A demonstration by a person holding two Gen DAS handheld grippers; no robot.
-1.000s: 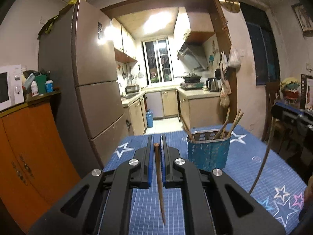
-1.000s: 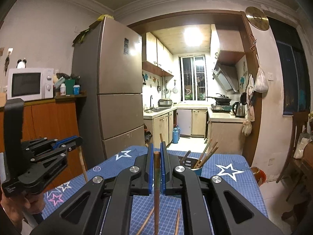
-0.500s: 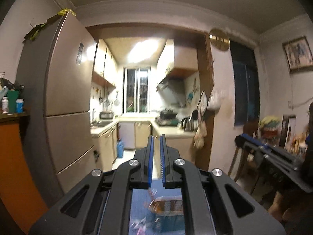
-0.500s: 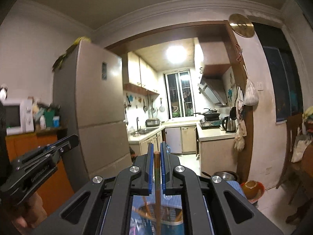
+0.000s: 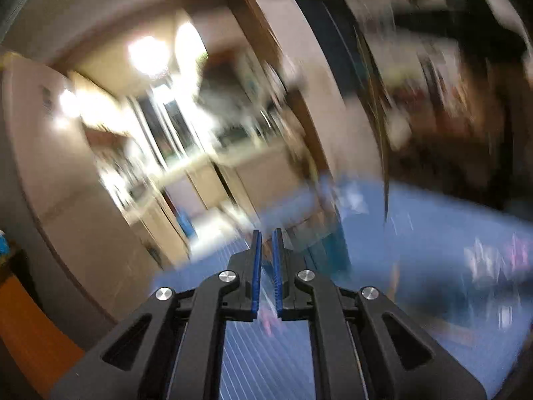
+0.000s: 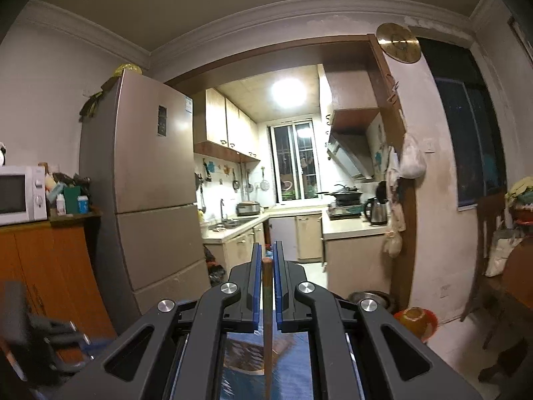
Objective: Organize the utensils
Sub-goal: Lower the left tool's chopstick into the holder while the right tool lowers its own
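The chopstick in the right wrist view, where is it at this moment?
The chopstick stands upright at the bottom centre of the right wrist view, clamped between the blue pads of the right tool, above the blue tablecloth.

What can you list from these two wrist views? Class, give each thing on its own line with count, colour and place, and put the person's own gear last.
Wooden chopstick: one, brown, upright between the right tongs.
Tall steel fridge: one, bronze-grey, left of the kitchen doorway.
White microwave oven: one, white, on the orange wooden cabinet at far left.
Round brass wall clock: one, gold, above the doorway's right corner.
Steel electric kettle: one, silver and black, on the kitchen counter.
Blue star-patterned tablecloth: one, blue, blurred, below the left tongs.
Teal utensil basket: one, teal, blurred, on the cloth.
Right tongs: black with blue pads, shut on the chopstick.
Left tongs: same, shut, nothing between them.
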